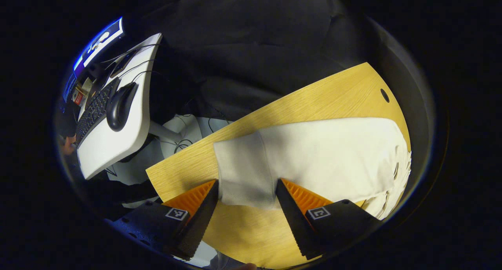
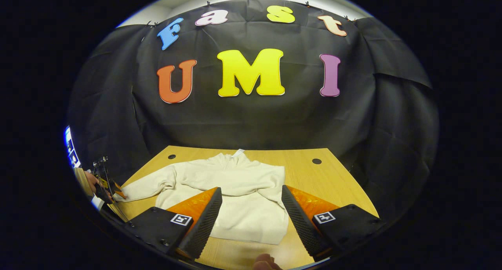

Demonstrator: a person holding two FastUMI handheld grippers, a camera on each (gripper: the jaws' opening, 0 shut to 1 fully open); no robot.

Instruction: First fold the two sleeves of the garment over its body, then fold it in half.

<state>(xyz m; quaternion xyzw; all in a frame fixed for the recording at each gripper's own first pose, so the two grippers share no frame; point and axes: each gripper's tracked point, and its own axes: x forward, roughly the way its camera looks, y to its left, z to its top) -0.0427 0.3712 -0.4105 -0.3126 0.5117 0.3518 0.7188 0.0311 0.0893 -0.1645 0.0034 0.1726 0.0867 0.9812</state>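
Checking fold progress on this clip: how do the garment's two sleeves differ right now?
The outstretched sleeve lies flat on the table, reaching away from the garment's body; the folded sleeve lies across the body. The outstretched sleeve's cuff sits between the open fingers of the left tool; nothing grips the folded sleeve. Both are the same cream fabric.

Bare table [image 2: 337, 183] flanks the garment [image 2: 243, 199]; wall [image 2: 251, 121] behind.

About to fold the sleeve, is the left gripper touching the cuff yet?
Cannot tell. In the left gripper view, the left gripper is open with the sweatshirt cuff between its fingers, but contact isn't plain.
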